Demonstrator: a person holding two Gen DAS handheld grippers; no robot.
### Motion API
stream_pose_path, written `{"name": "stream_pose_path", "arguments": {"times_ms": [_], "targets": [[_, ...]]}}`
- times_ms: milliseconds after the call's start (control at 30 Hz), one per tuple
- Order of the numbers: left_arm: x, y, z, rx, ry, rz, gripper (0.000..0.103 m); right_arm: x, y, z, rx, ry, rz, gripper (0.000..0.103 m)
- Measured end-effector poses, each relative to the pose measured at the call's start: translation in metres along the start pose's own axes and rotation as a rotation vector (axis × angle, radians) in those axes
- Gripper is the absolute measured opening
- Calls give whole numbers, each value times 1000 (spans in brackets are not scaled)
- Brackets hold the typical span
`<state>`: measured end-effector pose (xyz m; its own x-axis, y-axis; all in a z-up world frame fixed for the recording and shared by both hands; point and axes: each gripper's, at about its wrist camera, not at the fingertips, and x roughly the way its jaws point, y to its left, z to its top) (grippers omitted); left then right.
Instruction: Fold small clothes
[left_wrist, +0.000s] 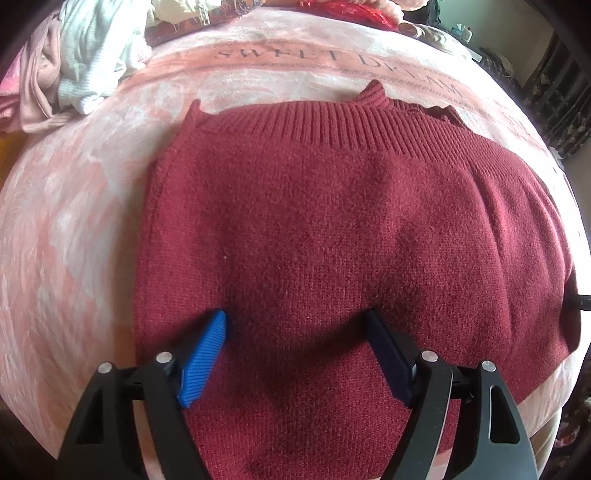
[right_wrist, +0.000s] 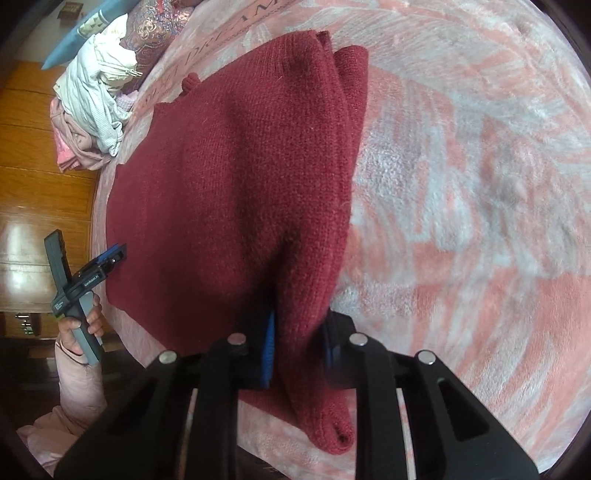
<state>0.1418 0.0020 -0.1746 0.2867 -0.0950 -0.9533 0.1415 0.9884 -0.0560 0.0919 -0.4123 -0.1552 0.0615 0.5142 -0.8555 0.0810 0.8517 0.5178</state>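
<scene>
A dark red knitted sweater (left_wrist: 314, 221) lies spread on the pink and white blanket (left_wrist: 74, 240), its ribbed band (left_wrist: 295, 122) at the far side. My left gripper (left_wrist: 295, 325) stands open over the sweater's near part, both blue pads resting on the knit with nothing pinched. In the right wrist view the sweater (right_wrist: 229, 184) has its right side folded over. My right gripper (right_wrist: 299, 332) is shut on a raised fold of the sweater's edge, which hangs down between the pads. The left gripper (right_wrist: 110, 258) shows at the sweater's left edge, held by a hand (right_wrist: 79, 325).
A heap of pale clothes (left_wrist: 85, 55) sits at the blanket's far left, seen also as a heap (right_wrist: 92, 99) in the right wrist view. A wooden floor (right_wrist: 33, 147) lies beyond the bed's edge. Bare blanket (right_wrist: 480, 184) stretches to the right of the sweater.
</scene>
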Motion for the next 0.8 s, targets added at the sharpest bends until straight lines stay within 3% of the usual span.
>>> {"name": "stream_pose_path", "arguments": {"times_ms": [233, 333, 433, 600, 800], "targets": [[-9, 1, 7, -8, 20, -24, 76, -42, 50, 6, -17, -37, -61, 16], [-26, 8, 10, -28, -3, -67, 76, -61, 91, 12, -76, -64, -59, 16], [-40, 16, 13, -24, -27, -61, 76, -70, 138, 18, -149, -78, -56, 16], [-47, 31, 16, -28, -30, -48, 77, -56, 208, 30, -270, -78, -78, 16], [-47, 49, 3, -51, -23, -51, 77, -8, 262, 36, -373, -34, -119, 16]]}}
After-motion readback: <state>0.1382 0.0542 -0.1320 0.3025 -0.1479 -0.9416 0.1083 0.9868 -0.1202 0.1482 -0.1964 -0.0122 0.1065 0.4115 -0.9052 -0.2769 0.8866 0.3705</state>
